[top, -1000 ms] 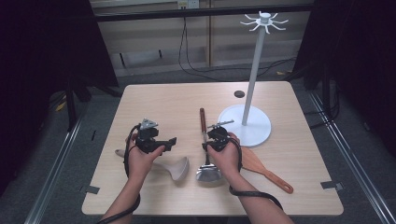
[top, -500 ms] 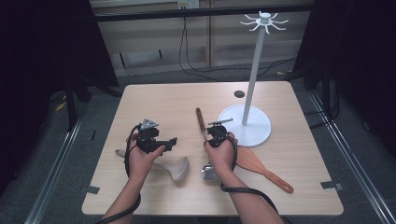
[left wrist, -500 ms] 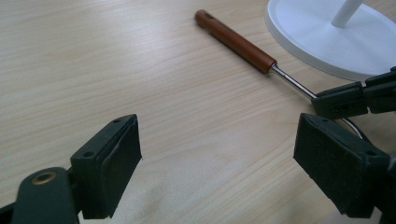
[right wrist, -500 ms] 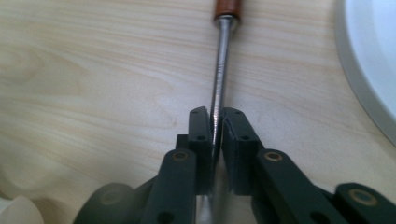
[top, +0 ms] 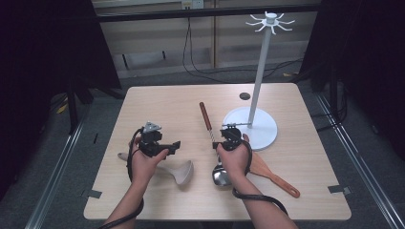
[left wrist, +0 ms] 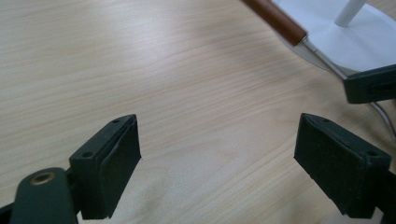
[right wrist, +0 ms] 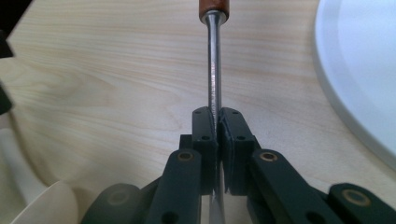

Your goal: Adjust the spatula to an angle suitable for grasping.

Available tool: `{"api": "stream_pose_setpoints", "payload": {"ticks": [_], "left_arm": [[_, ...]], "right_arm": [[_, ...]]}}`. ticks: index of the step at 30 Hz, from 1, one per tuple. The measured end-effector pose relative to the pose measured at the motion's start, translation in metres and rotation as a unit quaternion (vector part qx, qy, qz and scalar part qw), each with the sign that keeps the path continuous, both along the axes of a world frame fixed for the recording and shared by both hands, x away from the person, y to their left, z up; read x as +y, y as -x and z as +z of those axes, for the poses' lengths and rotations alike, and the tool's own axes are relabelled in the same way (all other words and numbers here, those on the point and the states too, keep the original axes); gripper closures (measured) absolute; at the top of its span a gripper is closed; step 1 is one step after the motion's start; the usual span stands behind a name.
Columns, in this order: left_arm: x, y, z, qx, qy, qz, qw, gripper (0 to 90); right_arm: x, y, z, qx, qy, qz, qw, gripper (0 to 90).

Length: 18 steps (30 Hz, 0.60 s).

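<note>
ladle (right wrist: 214, 60): shiny metal shaft, glossy wood grip | table (top: 157, 109): matt wood

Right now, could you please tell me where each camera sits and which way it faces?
High view: above the person's side, looking forward and down on the table; both forearms, left gripper and right gripper show.
Left gripper view: rides the left gripper, faces the bare tabletop; its open jaws show.
Right gripper view: rides the right gripper, looks along the ladle it clamps.
Shared: all three see the ladle and the white stand.
</note>
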<state>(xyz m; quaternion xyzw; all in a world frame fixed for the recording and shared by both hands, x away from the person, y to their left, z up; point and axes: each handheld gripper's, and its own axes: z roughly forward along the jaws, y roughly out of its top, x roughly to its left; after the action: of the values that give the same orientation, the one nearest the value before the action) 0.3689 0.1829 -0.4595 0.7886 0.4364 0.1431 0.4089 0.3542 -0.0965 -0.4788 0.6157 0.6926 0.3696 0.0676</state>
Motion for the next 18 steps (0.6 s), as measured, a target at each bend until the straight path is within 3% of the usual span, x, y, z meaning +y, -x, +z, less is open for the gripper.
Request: {"api": "stream_pose_setpoints", "payload": {"ticks": [5,9,12,16,18], "left_arm": [[-0.004,0.001,0.000,-0.001,0.005,0.001,1.0000,14.1],[-0.007,0.002,-0.002,0.000,0.004,-0.002,1.0000,14.1],[-0.008,0.002,-0.002,0.000,0.003,-0.002,1.0000,14.1],[-0.009,0.002,-0.002,0.001,0.002,-0.004,1.0000,14.1],[-0.010,0.002,-0.002,-0.001,0.002,-0.005,1.0000,14.1]], "right_arm": [[-0.013,0.010,0.016,-0.046,-0.023,0.005,0.9987,85.6],[-0.023,0.019,0.027,-0.087,-0.043,0.004,0.9953,85.5],[-0.031,0.024,0.034,-0.105,-0.064,0.000,0.9925,85.5],[-0.041,0.030,0.041,-0.135,-0.059,-0.003,0.9891,85.8],[-0.045,0.033,0.044,-0.145,-0.068,-0.001,0.9871,86.0]]}}
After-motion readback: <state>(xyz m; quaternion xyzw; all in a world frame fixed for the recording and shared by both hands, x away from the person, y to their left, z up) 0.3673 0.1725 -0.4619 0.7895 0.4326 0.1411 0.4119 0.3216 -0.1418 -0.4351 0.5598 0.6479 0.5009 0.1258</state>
